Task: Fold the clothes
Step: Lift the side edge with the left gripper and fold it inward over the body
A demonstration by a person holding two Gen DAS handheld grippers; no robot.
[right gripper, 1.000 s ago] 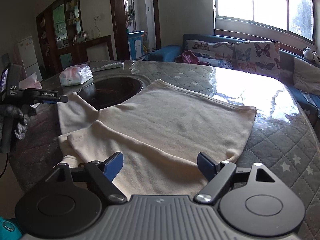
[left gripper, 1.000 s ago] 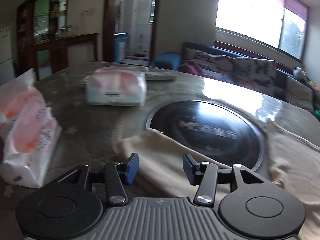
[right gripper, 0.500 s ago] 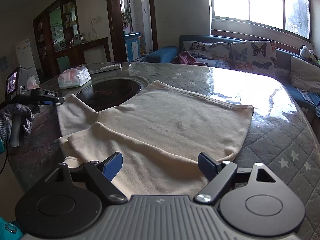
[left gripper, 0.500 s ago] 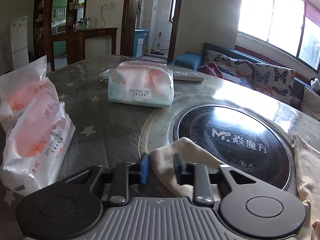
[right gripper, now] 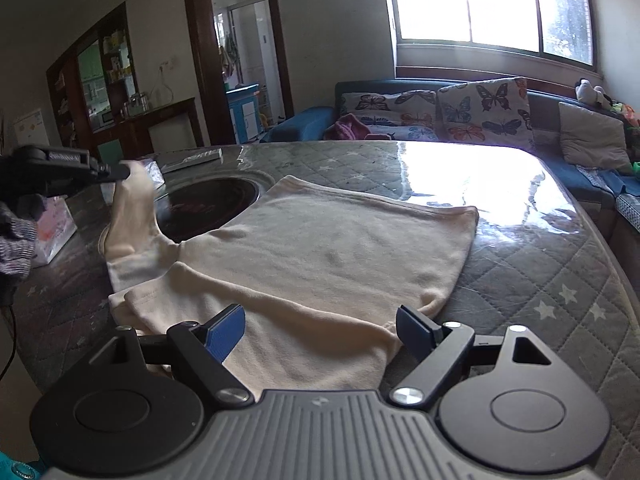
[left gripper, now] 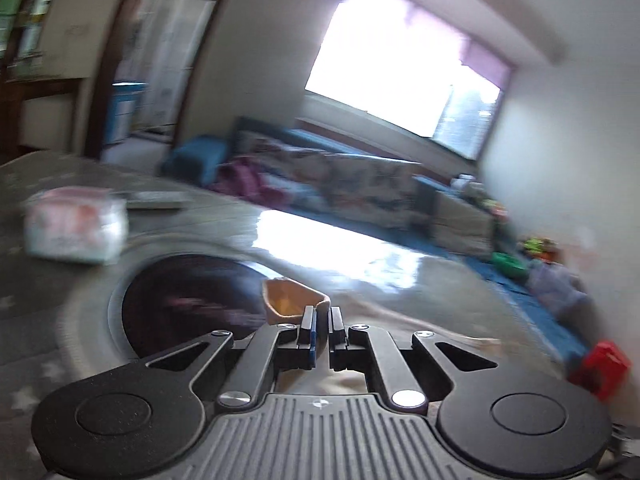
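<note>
On the quilted grey table (right gripper: pixel 540 272) the cream garment (right gripper: pixel 328 256) lies spread beside the dark round hob (right gripper: pixel 208 208). Your left gripper (right gripper: pixel 120 172) is clamped on its sleeve (right gripper: pixel 132 216), lifted clear; your right gripper (right gripper: pixel 320 328) hovers spread wide over the near hem, gripping nothing.

No text can be read with certainty. In the right wrist view, pale lettering is seen along the side of the left gripper (right gripper: pixel 120 171), above the dark round plate (right gripper: pixel 208 204) set in the worktop, but it is too blurred to be made out. Pink print is seen on a white pack (right gripper: pixel 54 230) left of that plate; no characters can be told. In the left wrist view, the markings on the plate (left gripper: pixel 188 300) and on a pack (left gripper: pixel 76 226) beyond it are smeared by motion.
</note>
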